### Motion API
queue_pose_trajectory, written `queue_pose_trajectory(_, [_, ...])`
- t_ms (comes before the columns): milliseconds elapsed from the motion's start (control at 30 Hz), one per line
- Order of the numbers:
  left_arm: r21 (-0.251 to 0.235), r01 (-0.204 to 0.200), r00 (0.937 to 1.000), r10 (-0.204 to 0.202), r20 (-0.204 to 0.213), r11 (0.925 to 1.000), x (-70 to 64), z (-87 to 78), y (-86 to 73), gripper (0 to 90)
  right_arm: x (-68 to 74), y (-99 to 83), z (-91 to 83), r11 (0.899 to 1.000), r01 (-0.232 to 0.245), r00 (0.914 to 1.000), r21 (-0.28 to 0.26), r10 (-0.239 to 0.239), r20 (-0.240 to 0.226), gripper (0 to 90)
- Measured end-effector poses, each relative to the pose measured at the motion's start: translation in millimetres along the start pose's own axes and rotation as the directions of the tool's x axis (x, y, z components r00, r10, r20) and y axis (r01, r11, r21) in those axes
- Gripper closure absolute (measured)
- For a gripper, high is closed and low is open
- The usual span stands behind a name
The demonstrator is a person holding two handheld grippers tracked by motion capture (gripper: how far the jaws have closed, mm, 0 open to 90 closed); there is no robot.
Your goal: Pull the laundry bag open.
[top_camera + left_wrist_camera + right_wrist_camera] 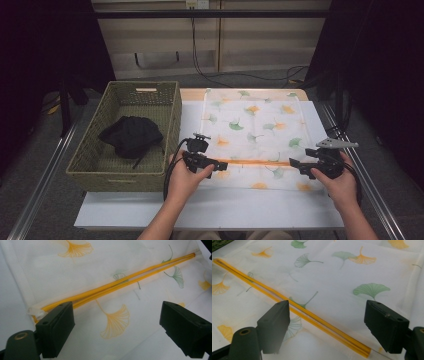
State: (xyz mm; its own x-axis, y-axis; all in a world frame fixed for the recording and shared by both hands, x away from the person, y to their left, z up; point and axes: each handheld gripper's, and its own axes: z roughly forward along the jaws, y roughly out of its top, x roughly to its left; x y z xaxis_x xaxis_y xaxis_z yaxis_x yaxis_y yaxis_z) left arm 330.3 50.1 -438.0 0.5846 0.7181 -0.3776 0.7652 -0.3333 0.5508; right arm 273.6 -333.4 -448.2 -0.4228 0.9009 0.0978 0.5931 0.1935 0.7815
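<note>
We are looking at a laboratory recording bench, where black curtains (30,60) are enclosing a white table (210,210) on aluminium rails (45,175), and cables (200,60) are hanging down the bare back wall (265,50).

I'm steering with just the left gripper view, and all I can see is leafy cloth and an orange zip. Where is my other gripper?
Observer: The right gripper is at the far end of the same orange zipper, with its jaws open and nothing in them.
Operator: What else is on the table?
Observer: A woven basket stands just left of the leaf-print bag.
Operator: Is anything in the basket?
Observer: Yes, a black cloth bundle lies inside it.
</note>
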Motion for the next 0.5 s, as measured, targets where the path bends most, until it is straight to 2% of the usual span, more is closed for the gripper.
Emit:
queue_pose_trajectory(33, [0.007, -0.004, 0.9999, 0.004, 0.011, 1.0, 0.2, -0.5, -1.4, 11.7, 2.4, 0.7, 1.2, 1.0, 0.006, 1.0, 0.004, -0.006, -0.001, 20.8])
queue_pose_trajectory(100, [0.01, -0.02, 0.9998, 0.02, 0.003, 0.9998, 0.7, -0.7, -4.6, 10.7, 7.2, 1.9, 3.9, 1.0, 0.023, 0.9997, 0.014, -0.022, -0.005, 20.8])
queue_pose_trajectory(133, [0.004, -0.011, 0.9999, 0.011, 0.012, 0.9999, 0.6, 0.1, -6.2, 10.7, 9.4, 2.2, 5.4, 0.999, 0.025, 0.9997, 0.019, -0.025, -0.006, 20.8])
queue_pose_trajectory(267, [0.007, -0.029, 0.9995, 0.029, 0.009, 0.9995, 1.9, 2.4, -11.5, 10.0, 17.3, 5.1, 12.6, 0.998, 0.041, 0.999, 0.038, -0.041, -0.016, 20.9])
queue_pose_trajectory(367, [0.044, -0.058, 0.9983, 0.058, 0.005, 0.9974, 0.5, 2.2, -11.6, 9.3, 23.5, 9.3, 19.0, 0.997, 0.058, 0.9979, 0.044, -0.057, -0.032, 20.9])
queue_pose_trajectory(433, [0.029, -0.05, 0.9985, 0.049, 0.022, 0.9983, -0.3, 1.2, -12.5, 9.2, 28.6, 12.0, 23.1, 0.997, 0.059, 0.9976, 0.052, -0.057, -0.04, 21.1])
queue_pose_trajectory(500, [0.023, -0.055, 0.9983, 0.054, 0.021, 0.9982, 0.3, 0.9, -14.2, 9.2, 33.6, 14.5, 28.3, 0.997, 0.056, 0.9974, 0.06, -0.054, -0.047, 21.3])
